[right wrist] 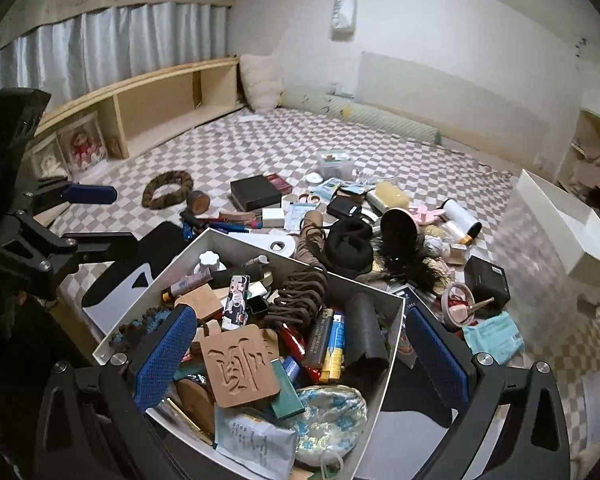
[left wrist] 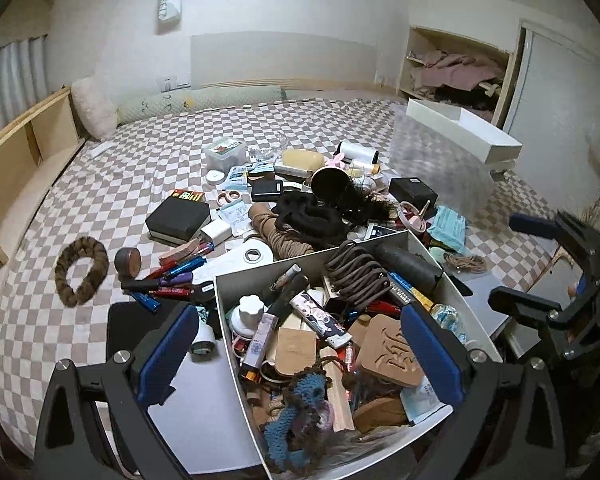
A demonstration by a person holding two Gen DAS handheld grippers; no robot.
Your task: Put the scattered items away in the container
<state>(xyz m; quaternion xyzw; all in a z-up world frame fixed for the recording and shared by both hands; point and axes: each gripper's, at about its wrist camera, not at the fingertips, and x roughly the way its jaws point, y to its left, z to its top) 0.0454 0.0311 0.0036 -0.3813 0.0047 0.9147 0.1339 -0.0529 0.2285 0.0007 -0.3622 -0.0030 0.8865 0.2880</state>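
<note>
A white container (left wrist: 316, 255) (right wrist: 364, 285) sits on the checkered bed, crammed with items: a carved wooden plaque (right wrist: 240, 364), a coiled brown cord (left wrist: 356, 272), and a blue crochet toy (left wrist: 300, 408). My left gripper (left wrist: 300, 356) hovers open over its near end, nothing between the blue pads. My right gripper (right wrist: 302, 356) also stands open above the container, holding nothing. Each gripper shows in the other's view, right gripper (left wrist: 504, 260) and left gripper (right wrist: 124, 218). Beyond the container lie a black box (left wrist: 178, 220), pens (left wrist: 172, 276), a furry brown ring (left wrist: 82, 266), black cloth (left wrist: 312, 216) and a dark cup (left wrist: 330, 184).
A white drawer-like tray (left wrist: 460, 128) (right wrist: 560, 220) sits at the bed's right. A low wooden shelf (left wrist: 28, 140) runs along the left, with pillows (left wrist: 96, 108) at the head. A teal packet (right wrist: 494, 338) and a small black box (right wrist: 486, 278) lie right of the container.
</note>
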